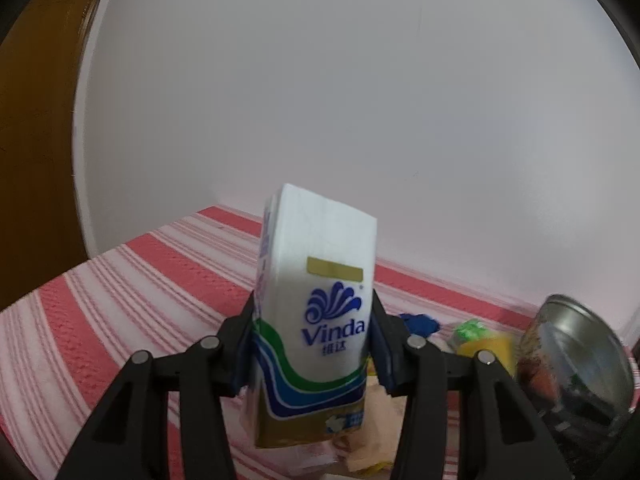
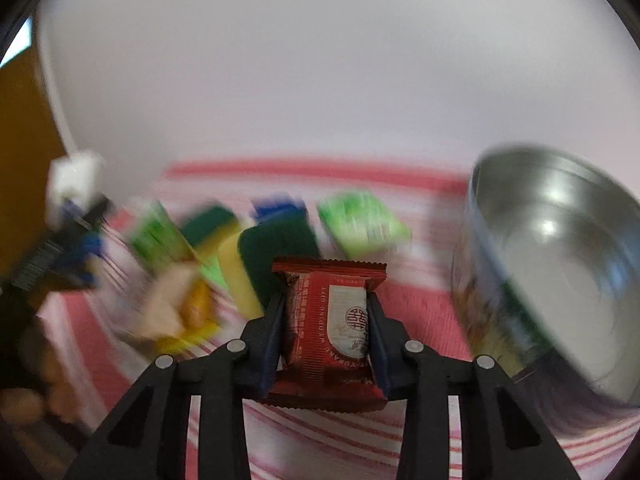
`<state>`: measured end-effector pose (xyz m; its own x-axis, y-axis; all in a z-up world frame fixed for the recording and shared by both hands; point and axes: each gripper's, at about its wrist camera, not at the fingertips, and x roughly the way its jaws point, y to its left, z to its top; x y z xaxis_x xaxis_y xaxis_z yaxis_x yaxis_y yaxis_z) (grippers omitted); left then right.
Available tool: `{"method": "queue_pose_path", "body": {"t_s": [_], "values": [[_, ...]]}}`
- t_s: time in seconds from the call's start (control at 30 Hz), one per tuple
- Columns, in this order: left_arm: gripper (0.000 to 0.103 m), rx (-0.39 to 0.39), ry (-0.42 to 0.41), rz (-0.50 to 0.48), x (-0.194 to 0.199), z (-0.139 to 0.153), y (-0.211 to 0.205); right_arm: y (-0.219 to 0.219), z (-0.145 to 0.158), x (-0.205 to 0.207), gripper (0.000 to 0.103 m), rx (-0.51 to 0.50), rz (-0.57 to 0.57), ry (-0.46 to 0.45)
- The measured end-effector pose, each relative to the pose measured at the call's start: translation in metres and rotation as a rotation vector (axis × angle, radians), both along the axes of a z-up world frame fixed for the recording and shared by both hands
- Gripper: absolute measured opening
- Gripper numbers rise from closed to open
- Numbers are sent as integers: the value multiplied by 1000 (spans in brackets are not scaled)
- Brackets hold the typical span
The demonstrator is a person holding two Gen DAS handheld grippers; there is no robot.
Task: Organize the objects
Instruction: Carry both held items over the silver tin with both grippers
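Note:
My left gripper (image 1: 314, 320) is shut on a white Vinda tissue pack (image 1: 320, 272), held upright above the red-and-white striped cloth (image 1: 120, 300). In the right wrist view that same pack (image 2: 74, 180) shows blurred at the far left. My right gripper (image 2: 326, 308) has a red snack packet (image 2: 316, 320) between its fingers, and both pads press on its sides. The packet stands on end just over the cloth (image 2: 416, 300), to the left of a steel bowl (image 2: 560, 264).
The steel bowl (image 1: 580, 364) tilts at the right. Behind the right gripper lie green-and-yellow sponges (image 2: 248, 264), green packets (image 2: 362, 224), a blue item (image 2: 276, 204) and yellowish wrappers (image 2: 180, 312). A white wall backs the table; brown wood (image 1: 32, 120) stands left.

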<state>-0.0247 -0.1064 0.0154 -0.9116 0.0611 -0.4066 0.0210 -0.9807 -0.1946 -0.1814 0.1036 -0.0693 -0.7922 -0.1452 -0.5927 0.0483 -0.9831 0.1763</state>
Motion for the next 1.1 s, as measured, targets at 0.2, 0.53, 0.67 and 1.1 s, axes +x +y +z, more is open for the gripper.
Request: {"method": "queue_pose_path", "body": {"t_s": [0.2, 0.53, 0.67, 1.1], "values": [[48, -7, 16, -50, 5, 4, 25, 18, 34, 39, 41, -13, -22, 184], [48, -30, 27, -18, 12, 13, 48, 12, 15, 24, 41, 100, 227, -7], [48, -22, 24, 0, 14, 16, 42, 24, 5, 14, 40, 90, 180, -149], [48, -59, 58, -66, 30, 33, 70, 76, 70, 65, 41, -15, 27, 190]]}}
